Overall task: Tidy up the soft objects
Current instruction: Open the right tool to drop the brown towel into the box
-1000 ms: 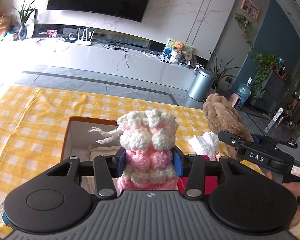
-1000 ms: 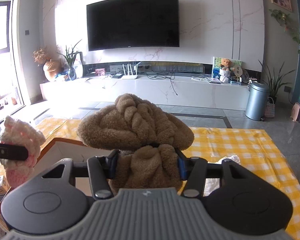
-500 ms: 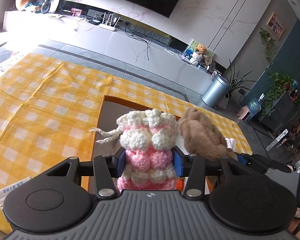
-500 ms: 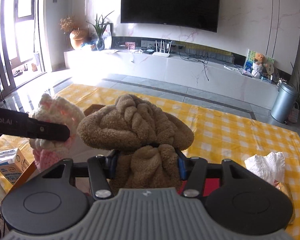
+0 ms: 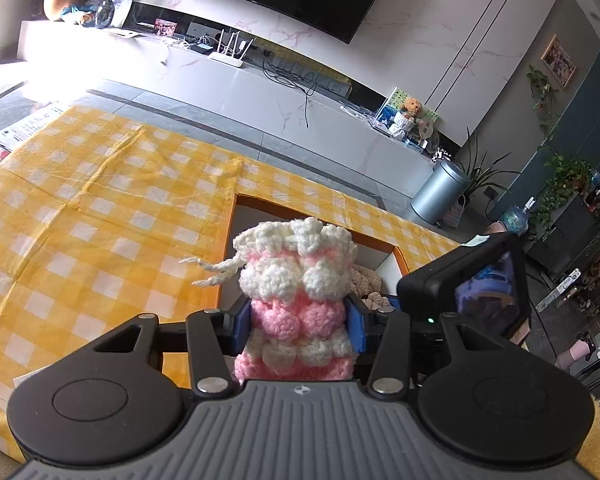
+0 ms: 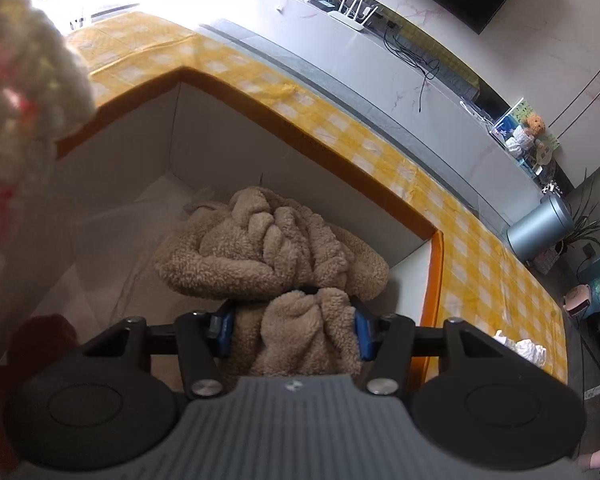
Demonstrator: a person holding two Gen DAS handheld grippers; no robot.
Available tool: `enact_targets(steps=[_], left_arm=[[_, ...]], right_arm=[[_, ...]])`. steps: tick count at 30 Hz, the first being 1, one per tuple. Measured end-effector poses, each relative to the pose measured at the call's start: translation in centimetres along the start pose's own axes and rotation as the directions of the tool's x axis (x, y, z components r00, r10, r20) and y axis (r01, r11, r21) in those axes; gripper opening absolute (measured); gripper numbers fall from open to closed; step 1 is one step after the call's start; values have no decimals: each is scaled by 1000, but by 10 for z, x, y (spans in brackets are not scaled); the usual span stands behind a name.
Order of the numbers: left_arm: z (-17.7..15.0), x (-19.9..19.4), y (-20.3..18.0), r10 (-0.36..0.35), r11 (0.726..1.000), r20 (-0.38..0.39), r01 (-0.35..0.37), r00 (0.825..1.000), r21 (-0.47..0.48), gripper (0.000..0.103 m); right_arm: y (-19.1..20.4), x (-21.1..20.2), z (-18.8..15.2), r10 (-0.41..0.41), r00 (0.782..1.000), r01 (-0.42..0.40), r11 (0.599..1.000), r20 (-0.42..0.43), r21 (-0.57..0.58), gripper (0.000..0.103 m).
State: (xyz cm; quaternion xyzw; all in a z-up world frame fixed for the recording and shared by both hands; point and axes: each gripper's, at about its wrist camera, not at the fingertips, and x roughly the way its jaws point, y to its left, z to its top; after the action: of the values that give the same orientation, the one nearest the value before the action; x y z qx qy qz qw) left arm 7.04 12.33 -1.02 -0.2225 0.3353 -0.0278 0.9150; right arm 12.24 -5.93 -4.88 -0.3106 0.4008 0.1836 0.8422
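Observation:
My left gripper (image 5: 298,326) is shut on a pink and white crocheted pouch (image 5: 296,280), held upright over the near edge of an open orange-rimmed cardboard box (image 5: 316,206). My right gripper (image 6: 292,330) is shut on a brown fleece plush (image 6: 272,244) and points down into that same box (image 6: 300,136), the plush hanging low inside above its pale lining. In the left wrist view a bit of the brown plush (image 5: 366,282) shows behind the pouch, next to the right gripper's black body (image 5: 460,284). The pouch (image 6: 24,92) appears blurred at the left of the right wrist view.
A yellow checked cloth (image 5: 80,208) covers the table around the box. Crumpled white tissue (image 6: 520,350) lies on the cloth to the right of the box. A dark red item (image 6: 40,336) sits at the box's near left. Beyond the table are a grey floor, a white TV bench and a metal bin (image 5: 440,190).
The right gripper swung left and down with the brown plush, from above the table into the box. The left gripper with the pouch shifted toward the box's near edge and rolled slightly.

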Motion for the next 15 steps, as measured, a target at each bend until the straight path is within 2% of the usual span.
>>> enact_targets(steps=[4,7,10,13,15], left_arm=[[2,-1,1,7,1000,6,-7,1000,-5,54],[1,2,1,20,1000,0,-20,1000,6,54],[0,6,2,24,1000,-13,-24,1000,5,54],[-1,6,2,26,1000,-14,-26,1000,9,54],[-1,6,2,32,999,-13,-32,999,12,54]], right_arm=[[1,25,1,-16,997,14,999,-80,-34,54],[9,34,1,-65,993,56,995,-102,-82,55],[13,42,0,-72,990,63,995,-121,-84,57],[8,38,2,-43,996,40,998,-83,-44,62],[1,29,-3,11,1000,-11,1000,-29,-4,76]])
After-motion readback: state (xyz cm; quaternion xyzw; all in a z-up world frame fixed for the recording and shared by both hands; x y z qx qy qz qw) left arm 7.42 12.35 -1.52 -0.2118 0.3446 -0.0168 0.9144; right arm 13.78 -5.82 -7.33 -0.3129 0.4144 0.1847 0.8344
